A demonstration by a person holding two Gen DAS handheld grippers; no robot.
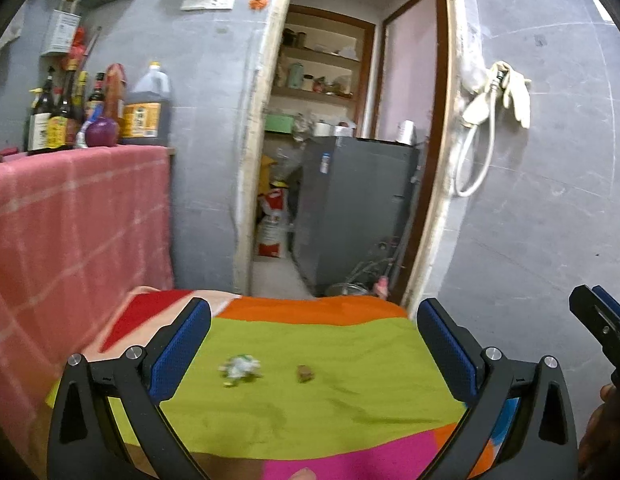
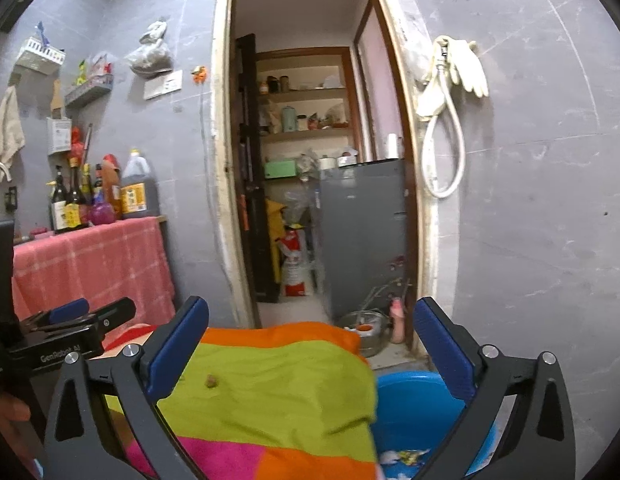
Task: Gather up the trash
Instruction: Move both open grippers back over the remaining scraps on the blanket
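A crumpled white and green wrapper (image 1: 240,369) lies on the lime patch of a bright patchwork cloth (image 1: 310,352), and a small brown scrap (image 1: 305,373) rests to its right. My left gripper (image 1: 314,344) hovers above the cloth, open, with both scraps showing between its blue pads. My right gripper (image 2: 312,344) is open too and holds nothing. Below it the brown scrap (image 2: 211,381) sits on the cloth (image 2: 278,392). A blue bin (image 2: 410,412) stands right of the cloth with wrappers (image 2: 402,457) lying inside. Each gripper shows at the edge of the other's view.
A doorway (image 1: 350,140) opens ahead onto a grey cabinet and shelves. On the left, a counter draped in pink cloth (image 1: 70,232) carries several bottles (image 1: 70,108). A white hose and gloves (image 1: 494,96) hang on the grey wall. Metal bowls (image 2: 362,326) sit on the floor.
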